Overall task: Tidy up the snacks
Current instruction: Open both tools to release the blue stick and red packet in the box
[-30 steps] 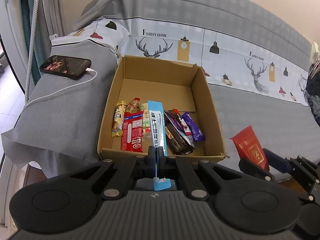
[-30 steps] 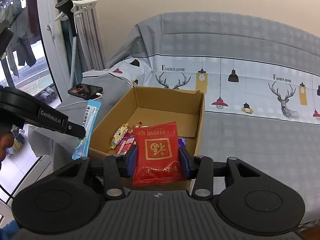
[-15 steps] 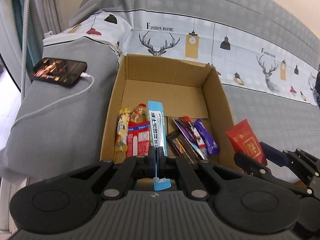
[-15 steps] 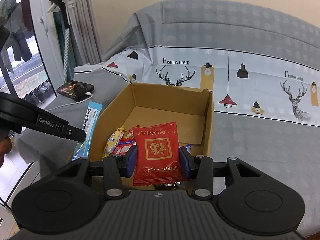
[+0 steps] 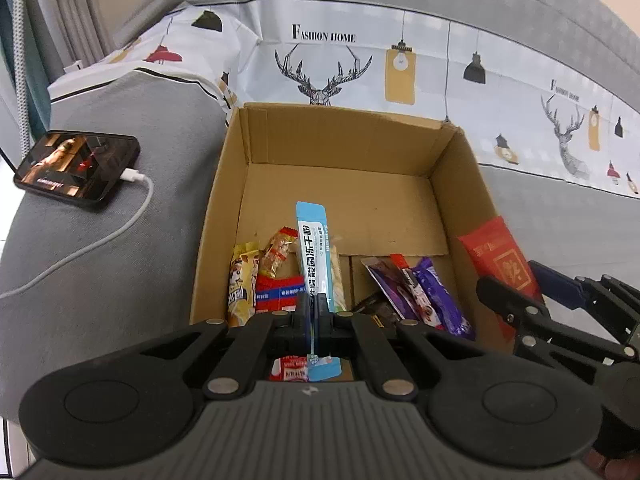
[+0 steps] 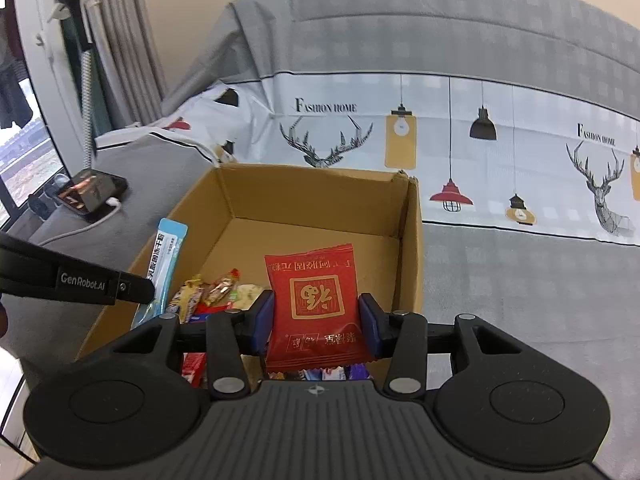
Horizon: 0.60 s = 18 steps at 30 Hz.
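- My left gripper (image 5: 314, 304) has its fingers pinched flat on a long blue stick pack (image 5: 314, 256), held over the near end of the cardboard box (image 5: 352, 148). My right gripper (image 6: 316, 320) grips a red snack packet (image 6: 314, 300) by its two side edges, above the box's near right part.
- Both grippers crowd the same near end. In the left view the right gripper sits just beside my left one, so I judge a knock between them possible if both lower together.
- The red packet is soft and squeezed only at its sides; it could buckle and slip, and it might land on the purple bars (image 5: 430, 296) rather than flat.
- The stick pack is thin, and could snag on the yellow and orange wrappers (image 5: 256, 272) below it.
- The phone (image 5: 76, 164) on its cable lies on the sofa well left of the box, outside my likely path.
- My own gripper bodies hide the box's near wall and whatever lies under them.
- Most wrapper print is too small to read.
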Each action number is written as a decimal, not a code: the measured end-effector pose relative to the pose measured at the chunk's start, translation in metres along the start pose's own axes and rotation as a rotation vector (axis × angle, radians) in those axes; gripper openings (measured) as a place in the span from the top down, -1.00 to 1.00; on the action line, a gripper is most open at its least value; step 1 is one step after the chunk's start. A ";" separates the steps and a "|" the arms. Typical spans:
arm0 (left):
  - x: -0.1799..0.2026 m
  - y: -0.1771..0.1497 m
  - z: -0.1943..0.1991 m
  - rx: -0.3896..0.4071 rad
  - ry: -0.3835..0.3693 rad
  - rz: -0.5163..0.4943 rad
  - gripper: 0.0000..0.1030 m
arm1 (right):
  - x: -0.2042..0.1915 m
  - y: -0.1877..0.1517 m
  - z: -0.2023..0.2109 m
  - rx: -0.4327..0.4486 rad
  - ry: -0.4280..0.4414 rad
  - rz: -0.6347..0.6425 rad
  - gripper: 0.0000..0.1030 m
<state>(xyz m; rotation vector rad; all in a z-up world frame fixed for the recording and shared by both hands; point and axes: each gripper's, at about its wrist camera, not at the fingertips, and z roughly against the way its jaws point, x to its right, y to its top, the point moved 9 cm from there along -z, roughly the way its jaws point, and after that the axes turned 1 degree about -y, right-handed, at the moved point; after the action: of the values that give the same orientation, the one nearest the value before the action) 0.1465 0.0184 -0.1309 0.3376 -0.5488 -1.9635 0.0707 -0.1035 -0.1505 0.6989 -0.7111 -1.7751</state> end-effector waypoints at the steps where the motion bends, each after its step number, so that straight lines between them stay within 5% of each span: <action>1: -0.001 0.002 -0.004 0.003 0.006 -0.007 0.97 | 0.001 0.001 -0.004 -0.004 -0.002 -0.003 0.06; 2: -0.001 0.005 -0.008 0.007 0.010 -0.019 0.96 | 0.001 0.002 -0.009 -0.011 -0.005 -0.005 0.01; 4: -0.002 0.009 -0.013 0.007 0.013 -0.031 0.60 | 0.003 0.003 -0.016 -0.015 -0.009 -0.013 -0.19; 6: -0.006 0.010 -0.014 0.010 0.029 -0.018 -0.90 | 0.006 0.005 -0.018 -0.009 -0.032 -0.025 -0.73; 9: -0.019 0.008 -0.005 0.081 0.123 -0.001 -1.00 | 0.010 0.002 -0.012 -0.012 -0.053 -0.031 -0.84; 12: -0.019 -0.007 -0.005 0.024 0.131 -0.035 -1.00 | 0.008 -0.011 0.000 -0.040 -0.045 -0.030 -0.88; 18: -0.015 -0.043 0.027 0.039 0.132 -0.020 -1.00 | 0.002 -0.031 0.048 -0.004 -0.086 -0.045 -0.93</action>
<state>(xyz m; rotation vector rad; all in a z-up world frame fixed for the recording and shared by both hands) 0.1080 0.0541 -0.1302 0.4950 -0.5006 -1.9358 0.0159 -0.0902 -0.1426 0.6440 -0.7548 -1.8558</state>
